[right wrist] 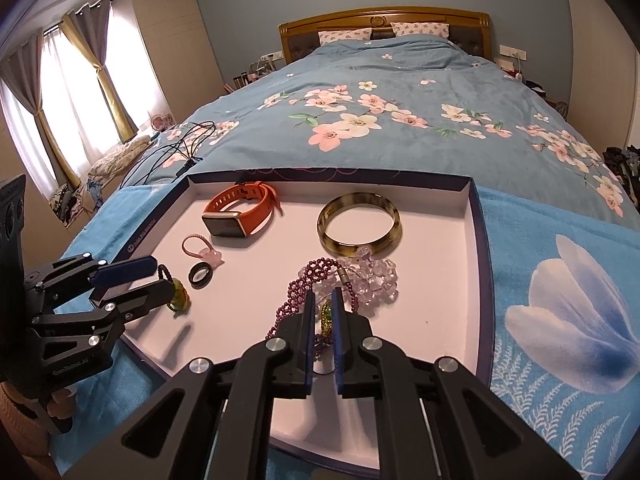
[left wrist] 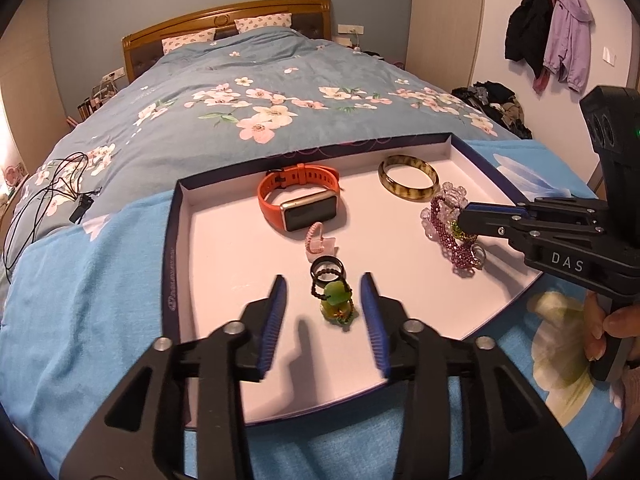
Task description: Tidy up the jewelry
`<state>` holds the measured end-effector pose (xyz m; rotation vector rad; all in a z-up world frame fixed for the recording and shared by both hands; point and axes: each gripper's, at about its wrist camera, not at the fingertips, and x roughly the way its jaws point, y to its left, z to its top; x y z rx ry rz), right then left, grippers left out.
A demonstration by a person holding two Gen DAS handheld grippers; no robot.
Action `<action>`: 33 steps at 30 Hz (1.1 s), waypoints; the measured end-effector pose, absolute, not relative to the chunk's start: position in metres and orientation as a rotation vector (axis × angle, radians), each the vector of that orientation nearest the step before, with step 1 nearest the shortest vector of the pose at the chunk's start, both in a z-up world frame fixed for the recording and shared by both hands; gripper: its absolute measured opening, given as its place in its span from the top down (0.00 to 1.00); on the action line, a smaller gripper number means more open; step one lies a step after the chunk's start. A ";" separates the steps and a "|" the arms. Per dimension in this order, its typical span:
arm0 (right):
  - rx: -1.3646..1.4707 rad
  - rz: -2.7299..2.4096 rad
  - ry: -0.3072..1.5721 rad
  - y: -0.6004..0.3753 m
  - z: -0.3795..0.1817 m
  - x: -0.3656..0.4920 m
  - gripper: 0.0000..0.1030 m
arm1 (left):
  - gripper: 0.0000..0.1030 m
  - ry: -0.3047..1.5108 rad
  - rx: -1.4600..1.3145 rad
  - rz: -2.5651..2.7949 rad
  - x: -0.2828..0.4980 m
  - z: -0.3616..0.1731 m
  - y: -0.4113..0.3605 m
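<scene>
Purple bead strand heaped with clear crystal bracelet in tray, right side. Right gripper pinching small green beaded piece in that heap. Left gripper spread wide, straddling green pendant near black ring.

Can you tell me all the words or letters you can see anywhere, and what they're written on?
"DAS": white letters on the black body of the right gripper.
Pale lettering low on the left gripper body: too blurred to read.
Pale printed logo on the dark blue rim of the shallow cardboard tray: too small and blurred to read.
</scene>
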<state>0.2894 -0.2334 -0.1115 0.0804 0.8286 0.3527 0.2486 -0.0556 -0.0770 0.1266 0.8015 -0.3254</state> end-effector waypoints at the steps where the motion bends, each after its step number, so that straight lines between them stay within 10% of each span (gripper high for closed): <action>1: 0.081 0.352 0.826 -0.234 -0.111 0.288 0.88 | 0.59 0.797 0.127 -0.324 0.248 -0.075 -0.056; 21: 0.035 0.322 0.682 -0.240 -0.083 0.222 0.39 | 0.26 0.635 0.116 -0.312 0.175 -0.042 -0.036; 25: 0.003 0.289 0.620 -0.236 -0.077 0.200 0.20 | 0.07 0.574 0.117 -0.255 0.156 -0.036 -0.033; 33: -0.038 0.191 0.488 -0.227 -0.072 0.154 0.07 | 0.05 0.467 0.086 -0.161 0.116 -0.023 -0.021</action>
